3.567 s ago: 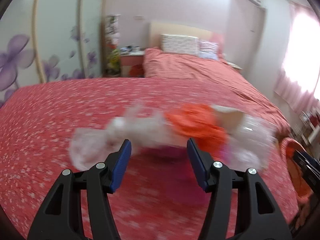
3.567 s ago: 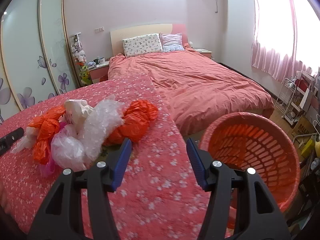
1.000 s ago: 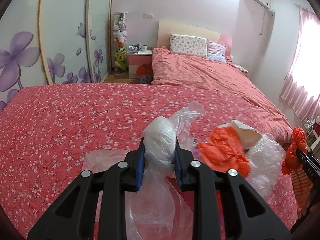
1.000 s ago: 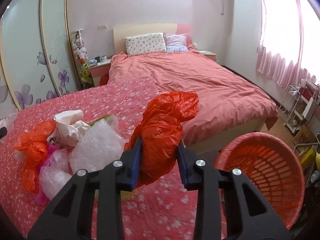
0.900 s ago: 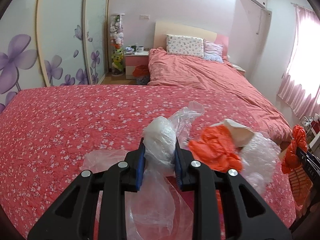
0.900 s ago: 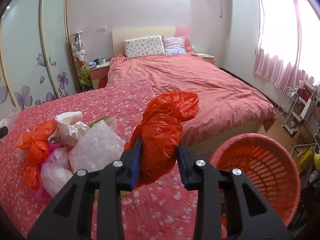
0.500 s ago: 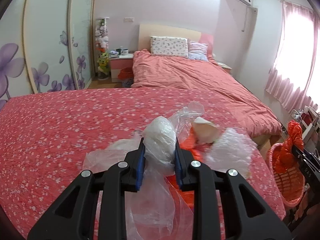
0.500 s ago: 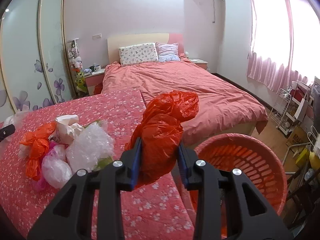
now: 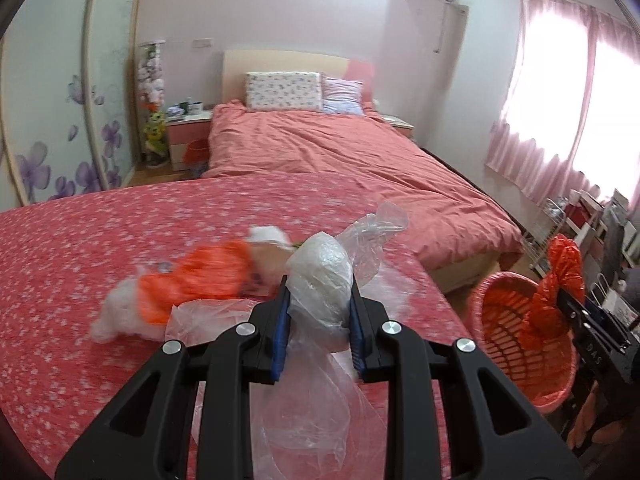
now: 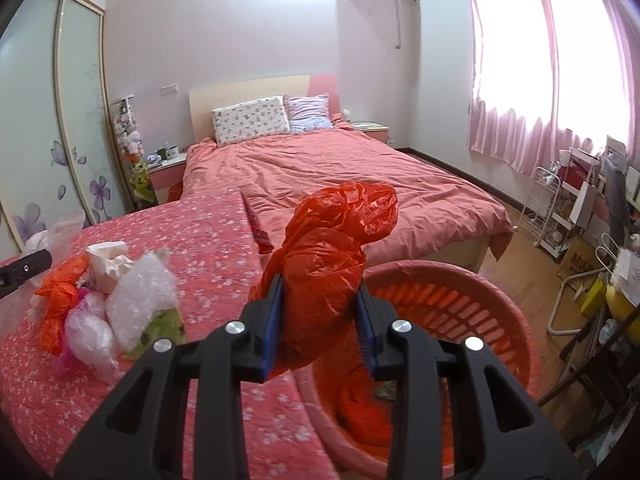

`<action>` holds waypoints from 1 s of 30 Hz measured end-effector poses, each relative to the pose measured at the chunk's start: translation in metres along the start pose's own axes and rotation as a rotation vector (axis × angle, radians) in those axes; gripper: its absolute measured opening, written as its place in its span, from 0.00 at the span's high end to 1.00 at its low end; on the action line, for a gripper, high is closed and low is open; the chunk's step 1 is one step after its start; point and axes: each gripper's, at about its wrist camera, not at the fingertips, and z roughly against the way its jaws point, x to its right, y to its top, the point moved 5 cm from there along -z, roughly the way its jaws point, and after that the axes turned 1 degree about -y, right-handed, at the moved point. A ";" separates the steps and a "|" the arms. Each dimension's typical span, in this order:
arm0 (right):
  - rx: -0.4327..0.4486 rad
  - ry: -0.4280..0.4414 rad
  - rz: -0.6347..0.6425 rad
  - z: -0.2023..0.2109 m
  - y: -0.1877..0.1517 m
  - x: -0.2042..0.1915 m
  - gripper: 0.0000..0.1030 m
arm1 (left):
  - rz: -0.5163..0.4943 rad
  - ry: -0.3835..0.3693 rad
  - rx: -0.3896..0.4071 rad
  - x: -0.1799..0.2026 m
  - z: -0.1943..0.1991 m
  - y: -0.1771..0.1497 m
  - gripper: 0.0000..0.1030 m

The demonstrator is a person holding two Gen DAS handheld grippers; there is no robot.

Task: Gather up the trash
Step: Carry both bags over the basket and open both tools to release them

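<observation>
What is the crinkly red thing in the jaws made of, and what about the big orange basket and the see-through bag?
The red bag looks like thin glossy plastic film: it is crumpled, with shiny creases. The orange basket seems to be hard moulded plastic, smooth, with rows of slots in its wall. The clear bag looks like thin transparent plastic, wrinkled, with something whitish bundled inside.

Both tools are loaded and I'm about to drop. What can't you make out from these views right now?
- Basket floor: right view, hidden by the red bag and right tool.
- Trash pile: left view, motion-blurred; items run together.
- Clear bag lower end: left view, cut off behind the left tool.
- Green scrap: right view, too small to identify.
</observation>
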 end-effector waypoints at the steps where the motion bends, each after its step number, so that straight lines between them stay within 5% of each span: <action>1: -0.001 -0.007 -0.003 0.000 -0.002 0.006 0.68 | -0.005 -0.011 -0.003 0.007 -0.002 -0.001 0.75; 18: -0.046 -0.105 -0.093 -0.013 -0.033 0.089 0.67 | -0.113 -0.254 -0.087 0.141 -0.037 -0.029 0.75; 30: -0.075 -0.150 -0.136 -0.021 -0.051 0.130 0.67 | -0.176 -0.349 -0.172 0.202 -0.058 -0.055 0.75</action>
